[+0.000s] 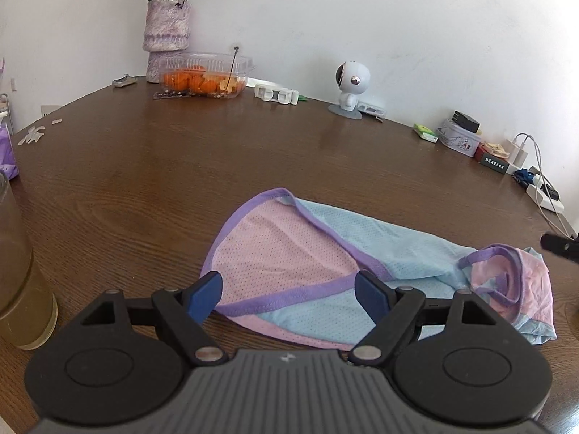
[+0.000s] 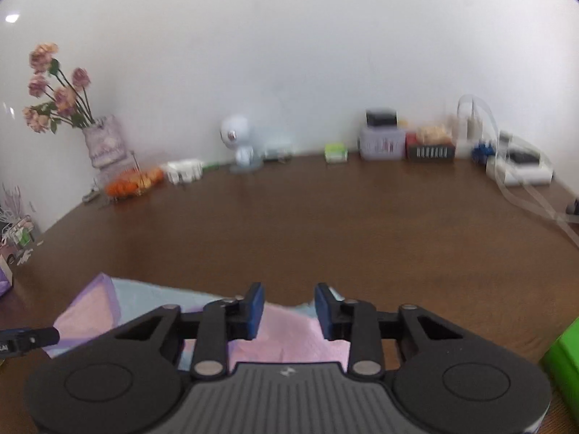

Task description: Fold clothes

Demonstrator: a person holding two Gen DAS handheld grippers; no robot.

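mesh-knit garment [image 1: 289,264], pink and pale blue panels with purple binding, lies flat on brown wooden table [image 1: 181,166] near the front edge, its right end bunched in a crumpled fold.

left gripper [image 1: 289,298]: jaws wide apart, hovering over the near purple-bound edge, nothing between the pads. right gripper [image 2: 288,311]: jaws partly apart over the pink panel, pads not seen pressing cloth; view blurred.

risks, judged: thin mesh may slip from a shallow pinch; the bunched right end may get folded in as a lump; a sweep to the left could knock the tall glass [image 1: 18,271] of amber liquid standing just beside the left gripper.

containers, near to far: the glass, mostly full. clear plastic clamshell [image 1: 206,76], lid ajar, holding orange fruit. small patterned tin [image 1: 459,139], closed, contents hidden, dark box on top. purple-white vase [image 1: 166,32], holding faded pink roses.
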